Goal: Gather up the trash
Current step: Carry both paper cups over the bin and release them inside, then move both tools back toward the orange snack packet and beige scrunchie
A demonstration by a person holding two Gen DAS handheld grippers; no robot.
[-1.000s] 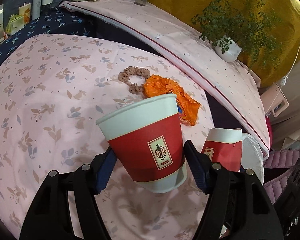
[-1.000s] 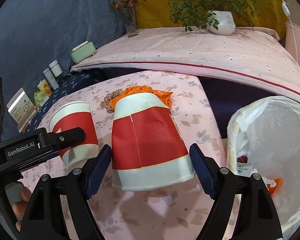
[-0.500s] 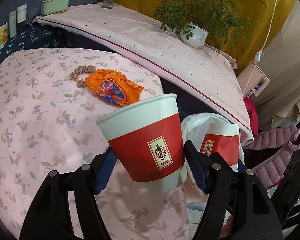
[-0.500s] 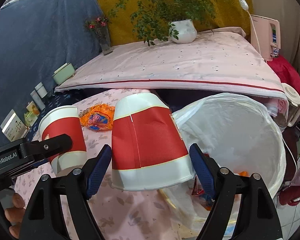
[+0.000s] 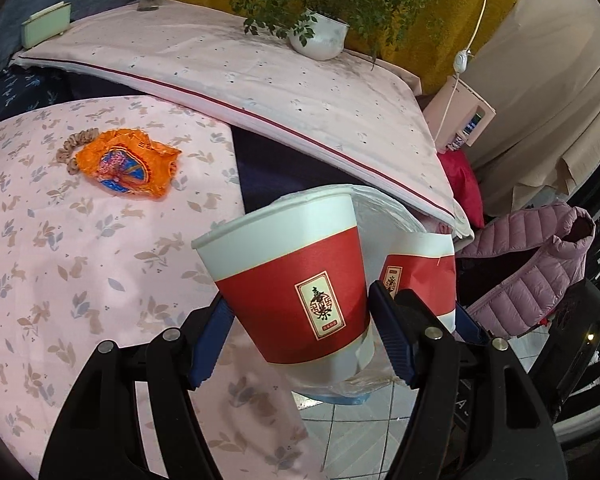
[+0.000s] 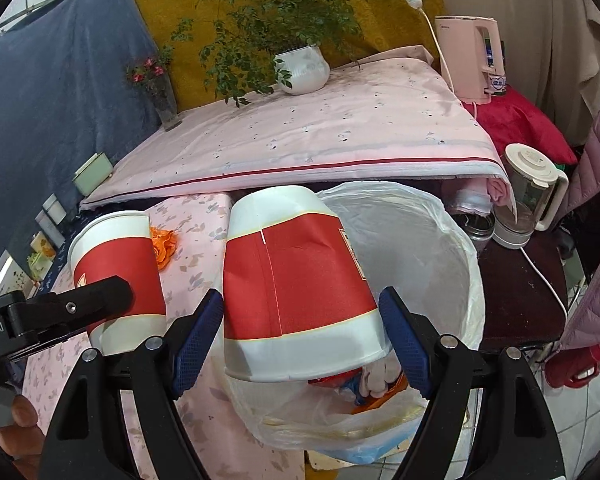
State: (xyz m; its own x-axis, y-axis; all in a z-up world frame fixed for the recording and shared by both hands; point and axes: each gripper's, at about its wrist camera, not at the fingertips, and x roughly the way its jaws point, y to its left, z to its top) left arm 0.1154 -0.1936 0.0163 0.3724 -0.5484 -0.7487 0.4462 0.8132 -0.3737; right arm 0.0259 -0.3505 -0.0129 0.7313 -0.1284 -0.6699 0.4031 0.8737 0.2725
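Left gripper [image 5: 298, 334] clenched red paper cup [image 5: 288, 284]; right gripper [image 6: 300, 336] clenched second cup [image 6: 296, 280]; lined trash bin [image 6: 440, 248] beyond right fingers.

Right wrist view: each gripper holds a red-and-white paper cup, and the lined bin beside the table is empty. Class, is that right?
Not quite. Each gripper does hold a cup, but the bin is not empty: the right wrist view shows wrappers and other trash at its bottom.
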